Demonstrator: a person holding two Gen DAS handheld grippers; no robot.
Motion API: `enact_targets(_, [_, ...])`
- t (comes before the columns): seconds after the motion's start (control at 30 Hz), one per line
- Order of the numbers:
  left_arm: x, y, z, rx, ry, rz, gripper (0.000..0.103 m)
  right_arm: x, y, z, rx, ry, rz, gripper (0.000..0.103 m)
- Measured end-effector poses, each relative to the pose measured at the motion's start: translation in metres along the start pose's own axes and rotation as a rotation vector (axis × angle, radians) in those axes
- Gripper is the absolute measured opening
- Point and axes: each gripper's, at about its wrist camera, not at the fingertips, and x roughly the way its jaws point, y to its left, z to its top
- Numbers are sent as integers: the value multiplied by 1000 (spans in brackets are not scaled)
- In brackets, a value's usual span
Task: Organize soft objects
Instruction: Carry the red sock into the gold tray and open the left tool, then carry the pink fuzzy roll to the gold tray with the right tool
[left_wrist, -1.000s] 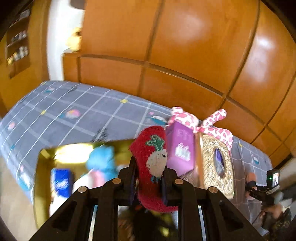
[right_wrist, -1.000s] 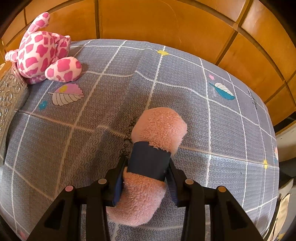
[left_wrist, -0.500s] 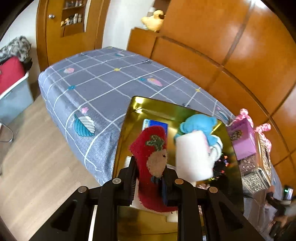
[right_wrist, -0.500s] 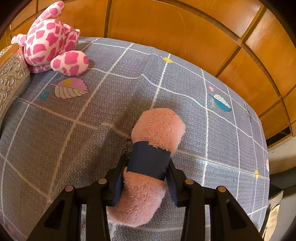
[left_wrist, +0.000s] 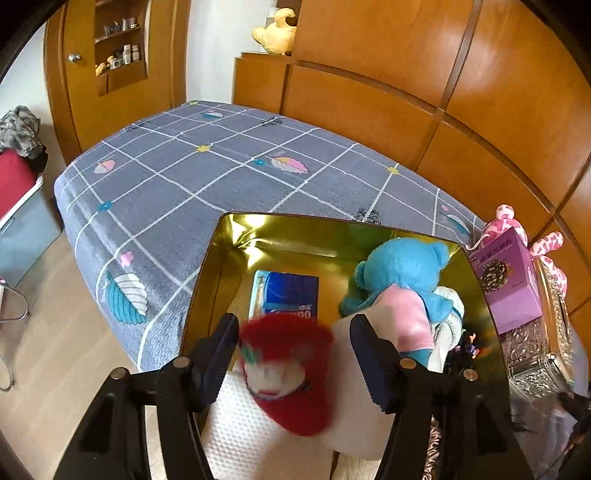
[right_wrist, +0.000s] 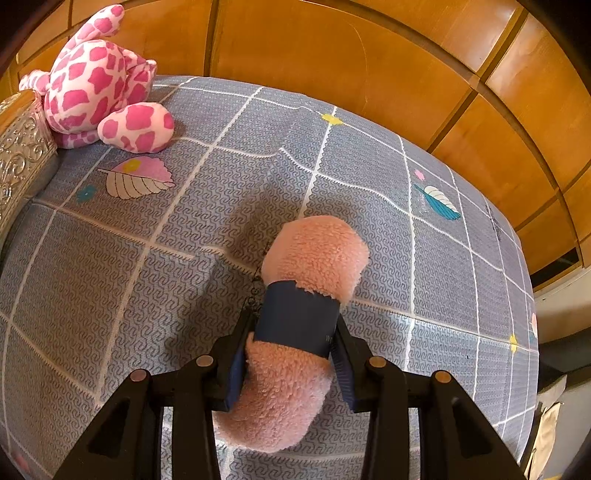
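In the left wrist view my left gripper (left_wrist: 291, 354) is open above a gold box (left_wrist: 236, 236). A red fuzzy sock (left_wrist: 291, 384) is blurred between the spread fingers, loose, over a white roll (left_wrist: 243, 432). A blue plush bear (left_wrist: 402, 273) and a blue packet (left_wrist: 288, 291) lie in the box. In the right wrist view my right gripper (right_wrist: 295, 354) is shut on a pink fluffy roll with a dark band (right_wrist: 299, 321), held above the grey checked bedspread (right_wrist: 147, 288). A pink-spotted plush (right_wrist: 99, 85) sits at the far left.
A purple carton (left_wrist: 509, 284) and an ornate silver box (left_wrist: 535, 354) stand right of the gold box; the silver box also shows in the right wrist view (right_wrist: 18, 158). Wooden wall panels (left_wrist: 443, 74) run behind the bed. The floor (left_wrist: 48, 350) lies left.
My left gripper has opened and the red sock has come free, dropping blurred between the fingers over the gold box. The right gripper still holds the pink roll, shifted slightly.
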Motion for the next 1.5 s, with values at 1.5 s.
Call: enact_targets(1.5, [-70, -64, -79, 190, -156, 27, 76, -49, 58, 4, 16, -107, 167, 37])
